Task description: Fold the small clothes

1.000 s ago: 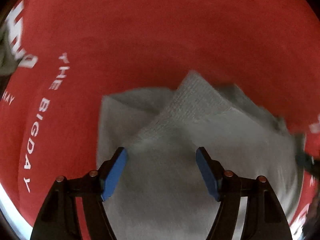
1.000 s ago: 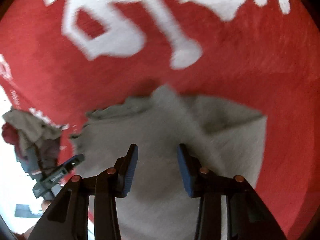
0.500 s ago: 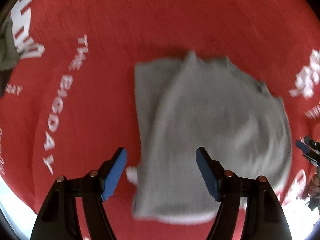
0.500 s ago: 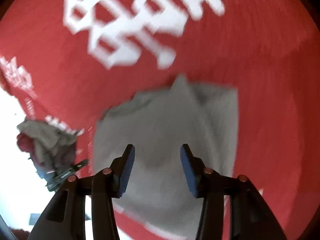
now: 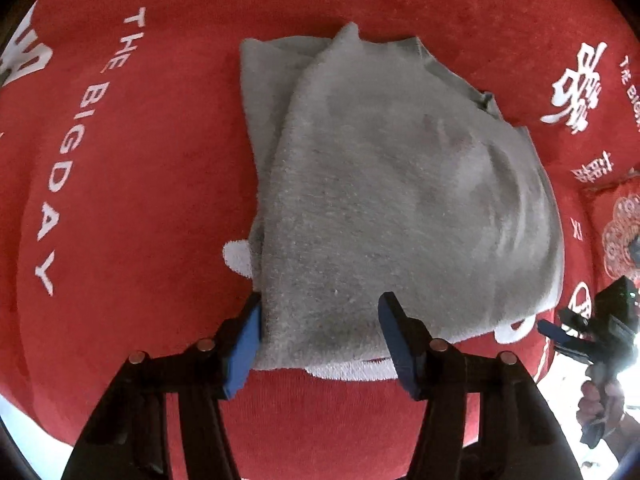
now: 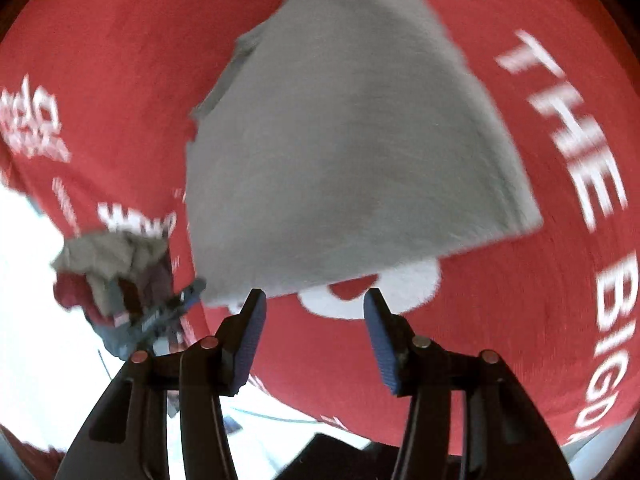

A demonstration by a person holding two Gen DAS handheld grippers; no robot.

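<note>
A grey folded garment [image 5: 400, 200] lies flat on a red cloth with white lettering [image 5: 140, 200]. My left gripper [image 5: 320, 332] is open and empty, its blue pads over the garment's near edge without holding it. In the right wrist view the same garment [image 6: 352, 140] lies ahead of my right gripper [image 6: 314, 320], which is open and empty just short of the garment's near edge. The right gripper also shows at the right edge of the left wrist view [image 5: 592, 332].
A heap of mixed small clothes [image 6: 112, 276] lies at the left in the right wrist view, at the red cloth's edge, with the left gripper [image 6: 172, 312] in front of it. A white surface [image 6: 40, 340] lies beyond the cloth's edge.
Both grippers have pulled back and up from the grey garment, which now lies folded on the cloth. The right gripper's jaws have opened wider and its view has swung.
</note>
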